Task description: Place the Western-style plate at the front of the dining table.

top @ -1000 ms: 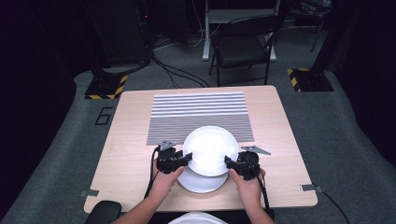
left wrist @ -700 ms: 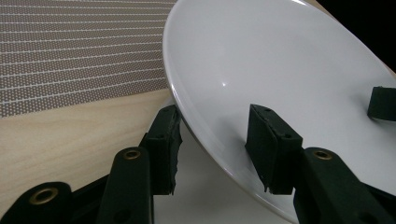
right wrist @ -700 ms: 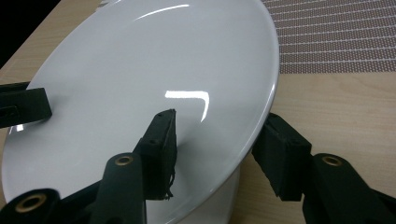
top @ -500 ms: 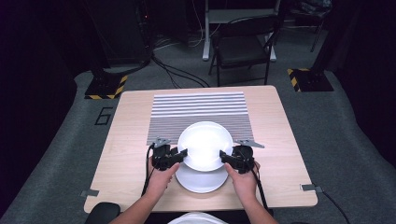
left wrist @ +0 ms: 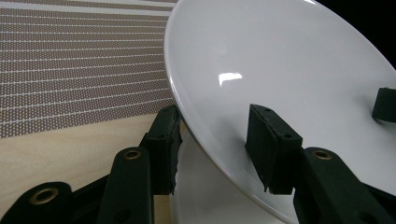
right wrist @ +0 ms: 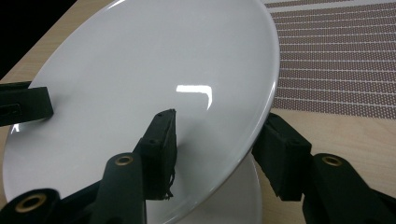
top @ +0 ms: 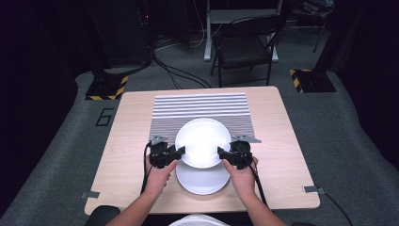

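At the plate's nine o'clock edge, the left gripper (top: 175,154) pinches the rim of the upper white plate (top: 203,142), one jaw over the top face and one under it; its own view shows the rim running between the two pads. The plate is held off the table, above the near edge of the striped placemat (top: 200,110), with a second white plate (top: 203,181) lying flat on the wooden table (top: 282,141) beneath it, toward six o'clock. At the plate's three o'clock edge, the right gripper (top: 225,153) pinches the opposite rim in the same way.

The main risk, as I judge it, is slip: the glaze is glossy, as the bright glints show, and each grip takes only a narrow bite of rim. If one hand rises or pulls outward faster than the other, the plate could tilt, twist out of a pad and drop onto the lower plate, chipping both. Squeezing unevenly could also lever the rim free.

No brand, label or readable writing appears on the plates, placemat or grippers.
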